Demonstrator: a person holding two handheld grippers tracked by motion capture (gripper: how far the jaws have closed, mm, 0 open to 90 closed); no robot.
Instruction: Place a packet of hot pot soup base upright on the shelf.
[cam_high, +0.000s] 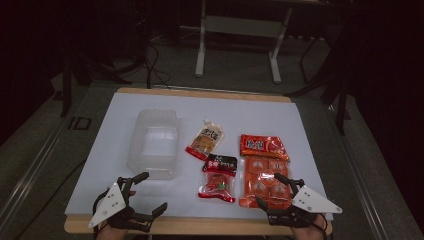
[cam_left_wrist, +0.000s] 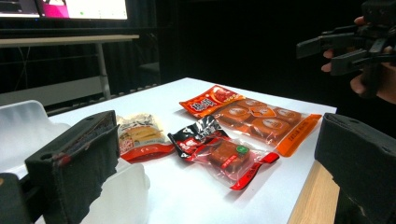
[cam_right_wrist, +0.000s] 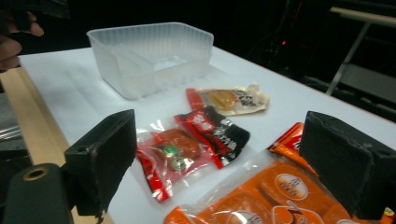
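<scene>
Black foam pads on my right gripper (cam_high: 280, 192) stand wide apart, empty, over the near end of the orange multipack (cam_high: 262, 182); my left gripper (cam_high: 145, 195) is likewise spread, near the clear tub (cam_high: 154, 142). I judge the best grab is low on the multipack's near seam, clear of the red-and-black packet (cam_right_wrist: 187, 144) just left, before carrying far-left to the tub.

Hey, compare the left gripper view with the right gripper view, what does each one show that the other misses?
Left gripper view alone: the right gripper, jaws apart, held above the table's corner, and a lit screen behind. Right gripper view alone: the clear plastic tray's whole open inside. Both: the red and black snack pack, the pale sauce pouch and the orange multi-pack.
</scene>
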